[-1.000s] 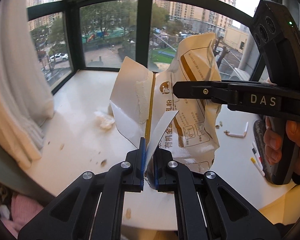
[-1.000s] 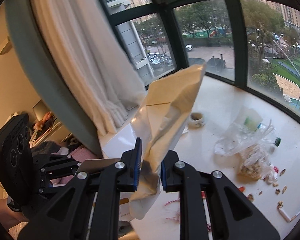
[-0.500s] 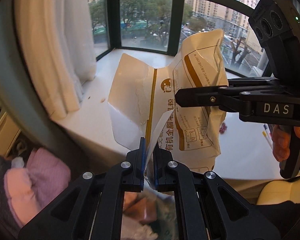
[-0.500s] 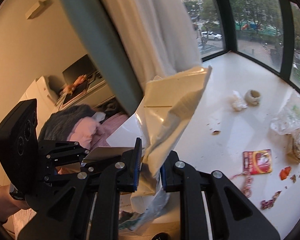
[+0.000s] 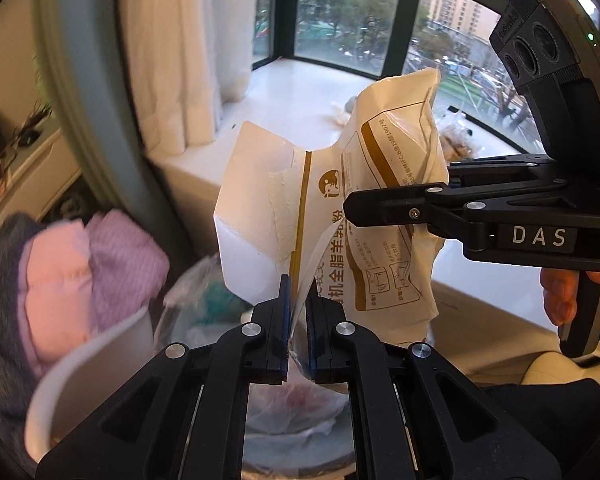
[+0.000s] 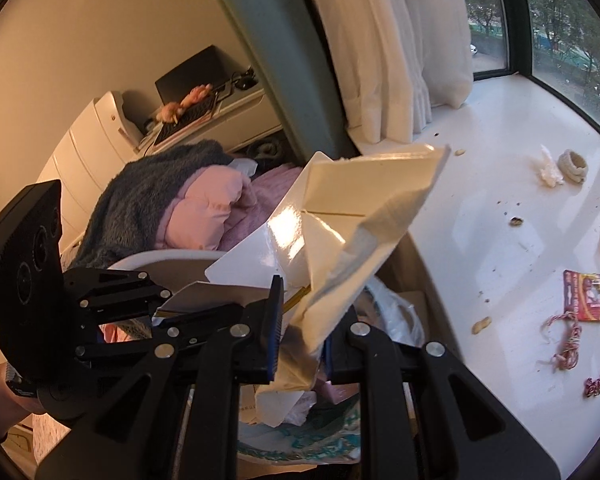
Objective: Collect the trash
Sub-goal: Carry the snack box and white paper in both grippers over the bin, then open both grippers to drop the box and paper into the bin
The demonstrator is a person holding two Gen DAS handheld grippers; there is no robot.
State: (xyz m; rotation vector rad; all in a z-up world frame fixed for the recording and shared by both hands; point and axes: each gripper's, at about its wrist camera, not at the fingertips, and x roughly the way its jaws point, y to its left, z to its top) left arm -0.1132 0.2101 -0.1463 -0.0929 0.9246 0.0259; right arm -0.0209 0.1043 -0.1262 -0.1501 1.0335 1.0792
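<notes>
Torn bag (image 5: 383,208), earlier above the sill, now over the bin (image 5: 100,344).

Left gripper (image 5: 296,312): angled downward, jaws nearly closed, clamped on a thin white strip. Right gripper (image 6: 300,328): angled downward, jaws narrowly parted, clamped on crumpled paper; handle gripped by right hand (image 5: 567,300).

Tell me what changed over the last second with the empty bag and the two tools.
Both tools carried the torn bag off the white windowsill and over the lined trash bin beside it; a second ago the sill lay beneath the bag. Unchanged: the left tool stays clamped on the bag's thin strip, the right tool on its crumpled side.
</notes>
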